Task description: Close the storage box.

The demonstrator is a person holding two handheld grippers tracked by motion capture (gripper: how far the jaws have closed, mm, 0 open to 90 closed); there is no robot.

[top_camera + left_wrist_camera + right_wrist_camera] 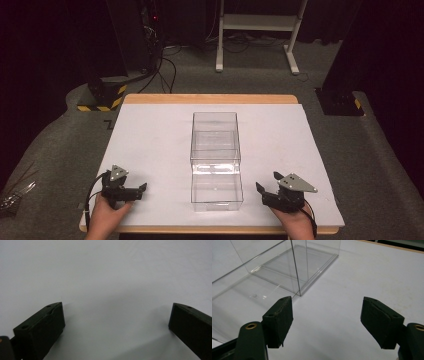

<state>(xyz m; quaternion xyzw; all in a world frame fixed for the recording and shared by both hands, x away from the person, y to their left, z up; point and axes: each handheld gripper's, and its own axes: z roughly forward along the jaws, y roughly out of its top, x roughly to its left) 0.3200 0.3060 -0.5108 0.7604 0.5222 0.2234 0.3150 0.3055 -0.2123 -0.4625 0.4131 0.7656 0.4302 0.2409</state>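
**A:** Nearest you, your hands sit at the front edge of the table [150, 130]. Your left gripper [142, 189] is down at the front left, your right gripper [260, 192] at the front right. How do the jaws stand?

**B:** Both released, jaws spread wide, nothing between them. In the left gripper view your left gripper [116, 322] hangs over bare white tabletop [105, 272]. In the right gripper view your right gripper [327, 315] is just as wide apart.

**A:** And the thing between them?

**B:** A clear plastic box [216, 155], see-through walls and floor, thin bright edges, nothing inside that I can make out. It lies in the middle of the table between your two grippers, touching neither. From above it looks like a taller part at the back with a lower part drawn out toward you.

**A:** Which way does it run?

**B:** Its long axis runs from you toward the far edge, the lower end pointing at you.

**A:** Anything one view adds?

**B:** The right gripper view shows the clear plastic box [294, 267] close: an upright corner edge just beyond the left jaw. The high view adds the floor, cables [165, 65] and a white frame [260, 30] beyond the table.
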